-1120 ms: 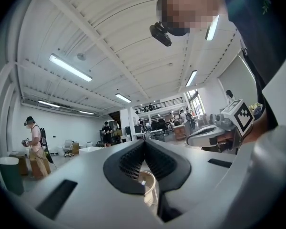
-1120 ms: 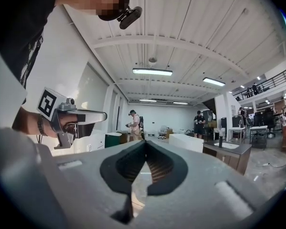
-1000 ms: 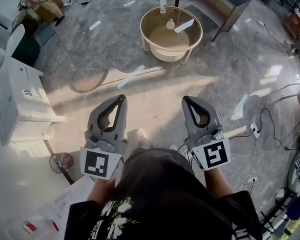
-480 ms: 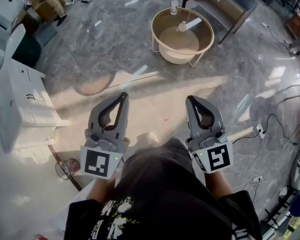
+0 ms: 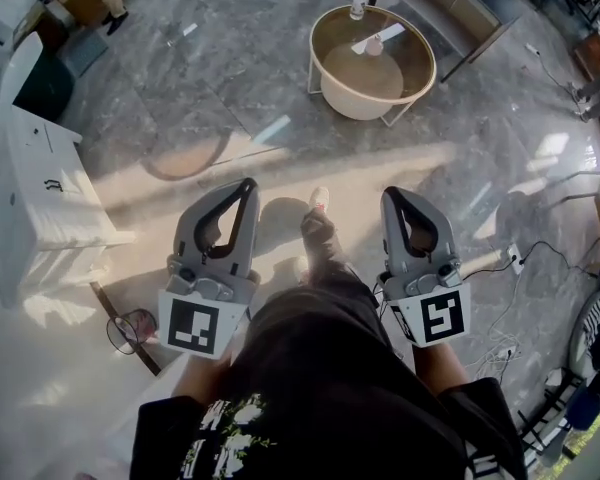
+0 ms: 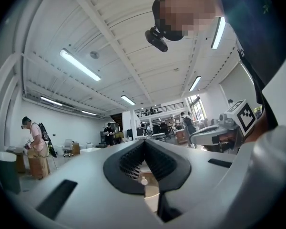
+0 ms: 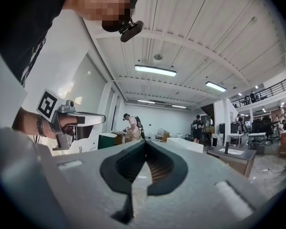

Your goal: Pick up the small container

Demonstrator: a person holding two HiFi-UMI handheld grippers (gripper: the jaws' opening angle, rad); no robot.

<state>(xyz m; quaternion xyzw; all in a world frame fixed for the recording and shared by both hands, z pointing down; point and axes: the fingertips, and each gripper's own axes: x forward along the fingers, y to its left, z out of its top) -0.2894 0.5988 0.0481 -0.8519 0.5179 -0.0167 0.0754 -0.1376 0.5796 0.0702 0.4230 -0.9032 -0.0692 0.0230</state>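
Note:
The small container (image 5: 376, 46), a white bottle-shaped thing, stands on a round beige table (image 5: 325, 24) far ahead at the top of the head view, beside a white strip. Both grippers are held level at waist height, well short of the table. My left gripper (image 5: 248, 183) is shut and holds nothing; in the left gripper view its tips (image 6: 144, 141) meet, and the small container (image 6: 144, 180) shows tiny through the gap below them. My right gripper (image 5: 392, 193) is also shut and holds nothing, with its tips (image 7: 145, 142) pressed together.
A clear bottle (image 5: 358, 0) stands on the floor behind the round table, next to a dark bench (image 5: 460, 3). A white cabinet (image 5: 35, 193) is at the left. Cables (image 5: 525, 258) lie on the marble floor at the right. My foot (image 5: 318, 223) steps between the grippers.
The round table has shifted right and slightly up in the head view as the person walks. A foot has come forward between the grippers. Both grippers stay shut.

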